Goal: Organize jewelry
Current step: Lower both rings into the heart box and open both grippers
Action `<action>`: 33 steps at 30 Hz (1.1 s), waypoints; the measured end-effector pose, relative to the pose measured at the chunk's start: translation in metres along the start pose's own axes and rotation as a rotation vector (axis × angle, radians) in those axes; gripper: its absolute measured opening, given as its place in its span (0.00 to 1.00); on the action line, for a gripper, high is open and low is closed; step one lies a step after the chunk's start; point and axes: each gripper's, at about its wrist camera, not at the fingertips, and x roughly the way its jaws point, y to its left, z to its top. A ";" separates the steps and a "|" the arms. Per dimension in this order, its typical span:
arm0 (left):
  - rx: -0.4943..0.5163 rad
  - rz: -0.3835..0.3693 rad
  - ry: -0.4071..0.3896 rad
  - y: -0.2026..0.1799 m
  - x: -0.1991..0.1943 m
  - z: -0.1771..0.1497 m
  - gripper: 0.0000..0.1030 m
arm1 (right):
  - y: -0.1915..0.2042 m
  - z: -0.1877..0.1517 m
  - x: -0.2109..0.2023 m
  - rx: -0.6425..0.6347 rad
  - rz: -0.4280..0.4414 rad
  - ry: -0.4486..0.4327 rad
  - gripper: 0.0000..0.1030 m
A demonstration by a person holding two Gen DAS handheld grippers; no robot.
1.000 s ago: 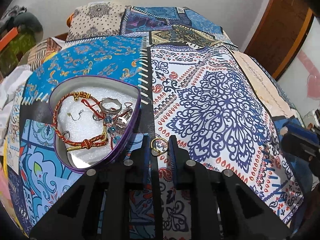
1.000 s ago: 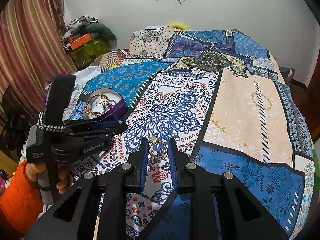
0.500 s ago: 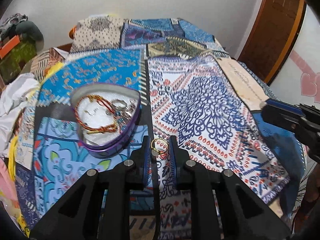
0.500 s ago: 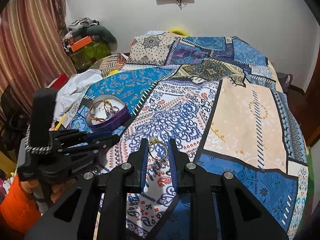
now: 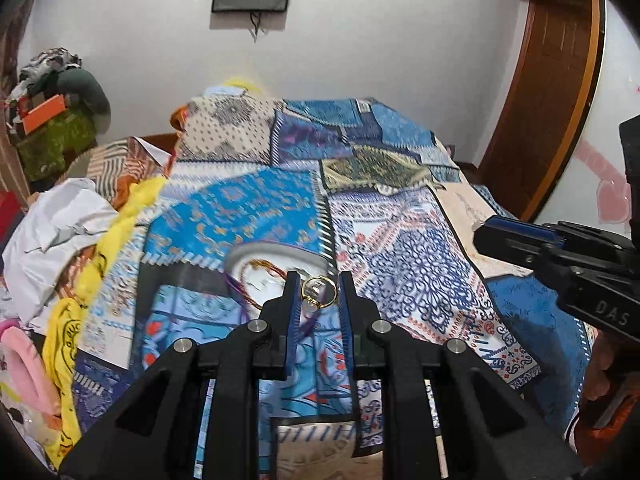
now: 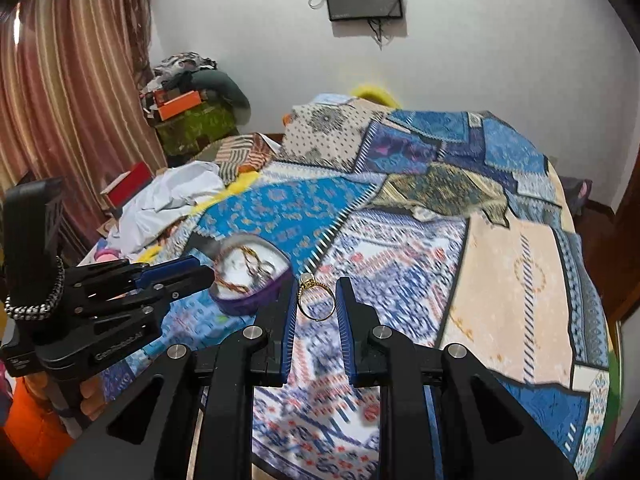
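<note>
Ahead of both jaws we see open bedspread (image 6: 500,280), nothing standing on it up to the pillows (image 5: 232,132). Only obstacle near: purple-rimmed dish (image 6: 252,280), just ahead-left of the right jaws, directly behind the left ones. Clothes pile (image 5: 60,232) blocks far left; wall (image 6: 480,40) beyond.

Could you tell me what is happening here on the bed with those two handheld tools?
A person is sorting jewelry on a patchwork bedspread, with a handheld claw in each hand. The left claw is shut on a gold ring, and the right claw is shut on a second gold ring with a small stone. Both rings are held up off the cover. A heart-shaped purple box on the bedspread already holds a red and gold cord and other pieces; neither ring is in it yet.
</note>
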 end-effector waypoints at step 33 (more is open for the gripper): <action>-0.067 -0.027 0.100 0.043 0.056 -0.019 0.17 | 0.053 0.023 0.104 -0.052 0.132 0.183 0.18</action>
